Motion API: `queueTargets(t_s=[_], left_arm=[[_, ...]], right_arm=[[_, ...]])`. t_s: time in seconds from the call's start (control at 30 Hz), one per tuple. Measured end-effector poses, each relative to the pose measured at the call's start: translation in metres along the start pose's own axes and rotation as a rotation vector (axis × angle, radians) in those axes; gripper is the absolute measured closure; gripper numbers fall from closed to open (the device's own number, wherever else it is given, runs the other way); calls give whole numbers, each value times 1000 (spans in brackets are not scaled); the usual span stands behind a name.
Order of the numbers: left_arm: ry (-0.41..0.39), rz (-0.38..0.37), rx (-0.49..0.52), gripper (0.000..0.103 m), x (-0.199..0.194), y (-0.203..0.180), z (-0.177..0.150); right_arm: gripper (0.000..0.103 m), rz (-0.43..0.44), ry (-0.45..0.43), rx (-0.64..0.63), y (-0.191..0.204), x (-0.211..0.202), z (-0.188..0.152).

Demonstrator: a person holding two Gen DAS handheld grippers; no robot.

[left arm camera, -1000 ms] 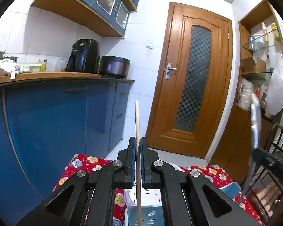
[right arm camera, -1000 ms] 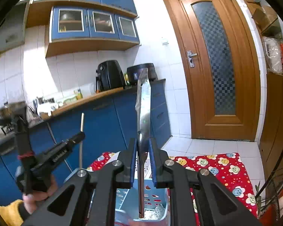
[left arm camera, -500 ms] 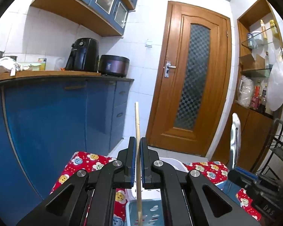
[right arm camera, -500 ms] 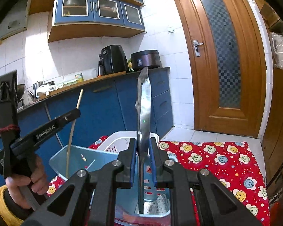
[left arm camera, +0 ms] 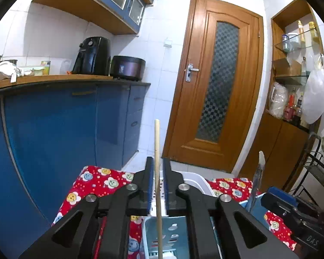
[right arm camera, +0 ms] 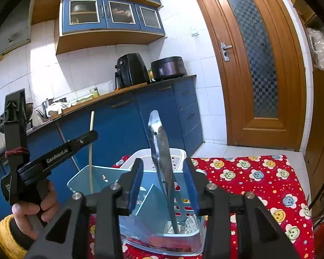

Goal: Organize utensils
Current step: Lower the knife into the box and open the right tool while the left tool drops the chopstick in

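Both grippers' jaws just spread. R gripper (right arm camera: 163,185) now wide apart; knife (right arm camera: 162,164) leans free between pads, tip down in blue bin (right arm camera: 80,180). L gripper (left arm camera: 156,184) slightly parted round chopstick (left arm camera: 157,164), standing in bin's left side.

One knife (right arm camera: 161,151); one chopstick (left arm camera: 157,172); two baskets (right arm camera: 140,211).

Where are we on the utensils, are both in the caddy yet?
Nearly. The metal blade stands in the blue caddy, and the right claw has just been opening, pads clear of it. The chopstick stands in the caddy between the left claw pads, which have just been opening slightly; contact is unclear. Left: back both claws away. The white basket behind is untouched.
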State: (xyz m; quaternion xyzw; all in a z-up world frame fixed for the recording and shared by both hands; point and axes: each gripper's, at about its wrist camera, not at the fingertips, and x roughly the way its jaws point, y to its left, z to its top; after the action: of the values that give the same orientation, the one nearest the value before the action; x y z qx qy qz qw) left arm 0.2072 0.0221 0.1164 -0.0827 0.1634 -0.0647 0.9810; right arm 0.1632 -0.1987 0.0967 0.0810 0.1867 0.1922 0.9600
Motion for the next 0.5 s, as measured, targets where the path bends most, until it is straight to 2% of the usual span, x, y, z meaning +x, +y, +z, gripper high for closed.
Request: queueTargets(t_s=[0.03,0.1,0.33,0.5], left_arm=[[6,-3,-2,83,-1,0,0],[10,-8,-4,67,-6,0,0],[21,-10,45,65,-29,-3,4],[44,-22,26,64,-50,1,5]], right_arm=[[58,2,-1,2,1,-2,1],[58,7,-4,8,2,-6,2],[58,-16,12,13,7,-28,7],[58,-11,52,36,9,-44,1]])
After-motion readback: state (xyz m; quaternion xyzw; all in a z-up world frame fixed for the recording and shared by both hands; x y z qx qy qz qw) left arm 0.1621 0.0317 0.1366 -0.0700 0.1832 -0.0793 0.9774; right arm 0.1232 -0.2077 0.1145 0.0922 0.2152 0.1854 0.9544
